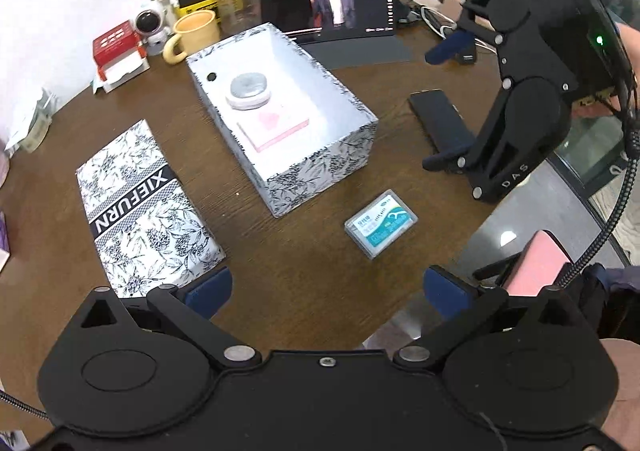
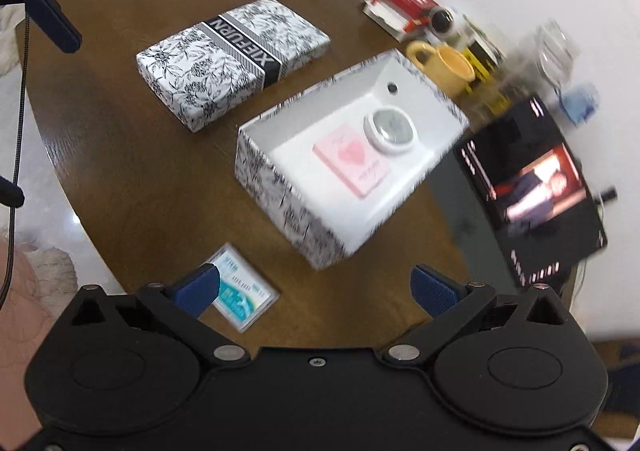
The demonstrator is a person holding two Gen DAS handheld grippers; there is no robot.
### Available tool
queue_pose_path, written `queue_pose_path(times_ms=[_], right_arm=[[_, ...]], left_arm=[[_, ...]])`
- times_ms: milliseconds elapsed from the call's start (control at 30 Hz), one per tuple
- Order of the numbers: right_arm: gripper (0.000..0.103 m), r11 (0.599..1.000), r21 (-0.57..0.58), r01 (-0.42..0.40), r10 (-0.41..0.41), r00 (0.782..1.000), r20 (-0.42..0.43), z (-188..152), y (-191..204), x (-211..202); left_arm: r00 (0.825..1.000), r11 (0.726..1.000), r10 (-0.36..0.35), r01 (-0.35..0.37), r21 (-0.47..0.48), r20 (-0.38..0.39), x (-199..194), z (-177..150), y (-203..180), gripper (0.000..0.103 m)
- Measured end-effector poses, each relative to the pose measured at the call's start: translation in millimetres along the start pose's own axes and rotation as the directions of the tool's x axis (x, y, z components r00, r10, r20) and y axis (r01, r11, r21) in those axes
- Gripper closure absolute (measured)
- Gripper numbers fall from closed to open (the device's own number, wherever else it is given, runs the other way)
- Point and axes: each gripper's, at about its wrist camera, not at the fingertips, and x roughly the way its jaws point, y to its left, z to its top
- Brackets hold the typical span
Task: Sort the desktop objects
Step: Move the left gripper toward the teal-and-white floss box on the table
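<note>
On desk (image 1: 320,291), clear card case (image 1: 381,222) w/ blue-green label at 5 o'clock of floral box (image 1: 320,175); both grippers' jaws wide apart, empty.

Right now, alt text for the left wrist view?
An open floral-print box on a brown table holds a pink card pack and a round white case. Its lid lies left; a plastic card case lies near the open left tool.

Wooden table (image 1: 320,283), printed paper box (image 1: 324,175), glossy plastic card case (image 1: 380,223)
</note>
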Motion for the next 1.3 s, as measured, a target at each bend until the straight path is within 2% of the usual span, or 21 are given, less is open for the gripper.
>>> queue_pose_path(times_ms=[233,700,967,1300], right_arm=[[0.0,0.998,0.061,0.011,-0.009,0.999,-0.041,-17,18,-4],[0.0,0.989,0.147,-0.013,0.03,0.993,-0.114,-34,43,7],[0.0,0.982,0.188,-0.022,0.049,0.988,-0.145,-51,50,15],[0.0,0.974,0.228,-0.019,0.053,0.988,-0.147,-76,52,19]], left_arm=[[0.999,0.999,-0.033,0.033,0.035,-0.01,1,-15,-2,0.0],[0.997,0.993,-0.067,0.07,0.099,-0.039,11,-32,5,0.0],[0.995,0.984,-0.074,0.084,0.156,-0.071,32,-28,0,0.0],[0.992,0.957,-0.08,0.104,0.27,-0.097,67,-15,-23,0.0]])
